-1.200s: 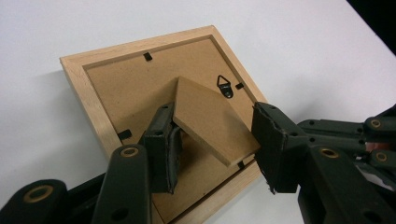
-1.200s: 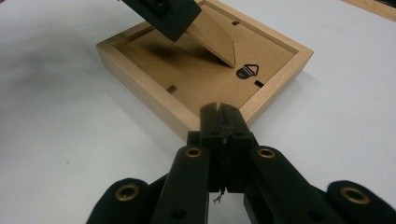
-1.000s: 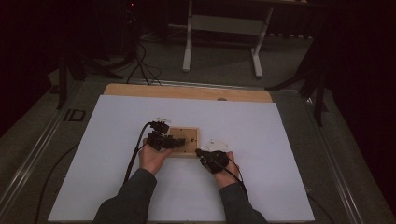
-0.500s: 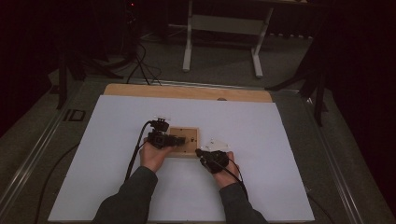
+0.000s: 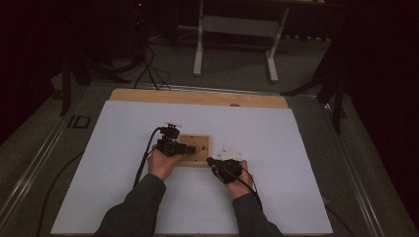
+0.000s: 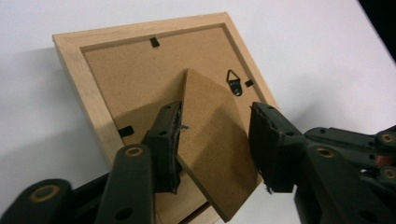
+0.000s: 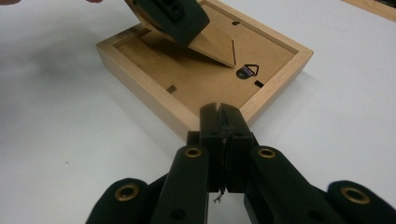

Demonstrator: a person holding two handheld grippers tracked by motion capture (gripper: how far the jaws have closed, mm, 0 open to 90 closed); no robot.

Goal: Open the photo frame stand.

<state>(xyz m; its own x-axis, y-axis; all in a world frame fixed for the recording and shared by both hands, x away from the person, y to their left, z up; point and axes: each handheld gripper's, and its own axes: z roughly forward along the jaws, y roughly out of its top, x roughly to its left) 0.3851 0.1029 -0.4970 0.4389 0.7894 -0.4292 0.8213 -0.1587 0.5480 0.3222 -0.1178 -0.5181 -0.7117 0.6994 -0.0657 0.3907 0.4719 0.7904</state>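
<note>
A light wooden picture frame (image 5: 201, 142) lies face down on the white sheet. Its brown back panel (image 6: 126, 79) shows turn clips, a metal hanger hook (image 6: 235, 81) and a fold-out cardboard stand (image 6: 210, 154) lifted at an angle. My left gripper (image 6: 215, 126) straddles that stand. Its jaws have just been closing; one pad (image 6: 164, 140) is against the stand's side and the other stands apart from it. In the high view this left gripper (image 5: 185, 148) reaches over the frame from the left. My right gripper (image 7: 219, 112) is shut, its tip against the frame's (image 7: 140, 79) near rim.
The white sheet (image 5: 296, 163) covers most of the table, with a strip of wooden board (image 5: 197, 96) at its far edge. Black cables (image 5: 146, 163) trail from the grippers. A white stand's legs (image 5: 200, 54) rise on the floor beyond the table.
</note>
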